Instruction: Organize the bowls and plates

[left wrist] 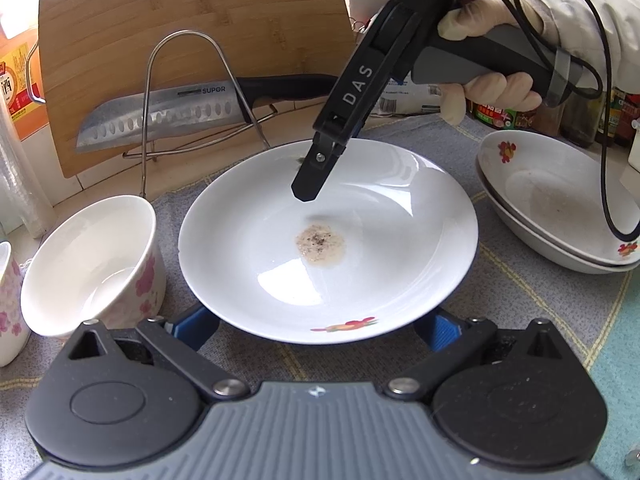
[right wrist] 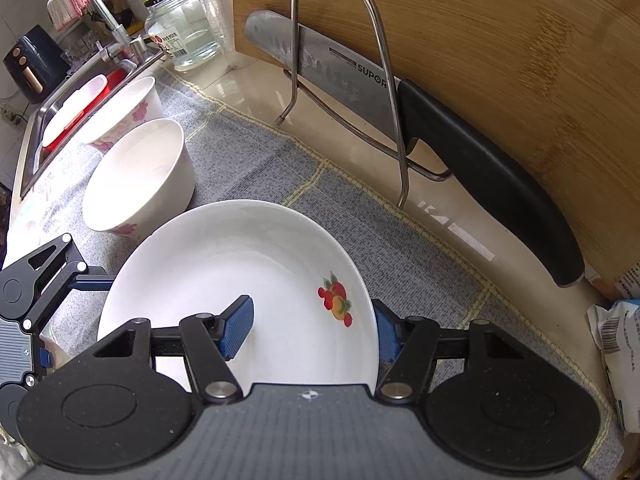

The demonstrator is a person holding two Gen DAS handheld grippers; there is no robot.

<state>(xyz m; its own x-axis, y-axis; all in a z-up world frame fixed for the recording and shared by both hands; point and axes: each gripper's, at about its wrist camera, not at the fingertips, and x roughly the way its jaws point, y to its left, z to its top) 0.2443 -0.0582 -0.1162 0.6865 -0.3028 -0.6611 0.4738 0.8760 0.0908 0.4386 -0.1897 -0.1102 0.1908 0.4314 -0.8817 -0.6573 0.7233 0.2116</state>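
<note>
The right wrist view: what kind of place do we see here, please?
Most likely a home kitchen counter. A steel sink with a tap lies at the far left, a kitchen knife sits in a wire rack against a wooden cutting board, and a used plate and bowls stand on a grey mat.

I read "SUPOR" on the knife blade point(left wrist: 160, 114) and "DAS" on the right gripper point(left wrist: 306, 194) arm; the bottle labels were illegible.

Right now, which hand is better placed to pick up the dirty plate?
Right. The right gripper straddles the rim of the plate, one pad inside, one outside. The left gripper is spread wide at the near edge, gripping nothing.
</note>
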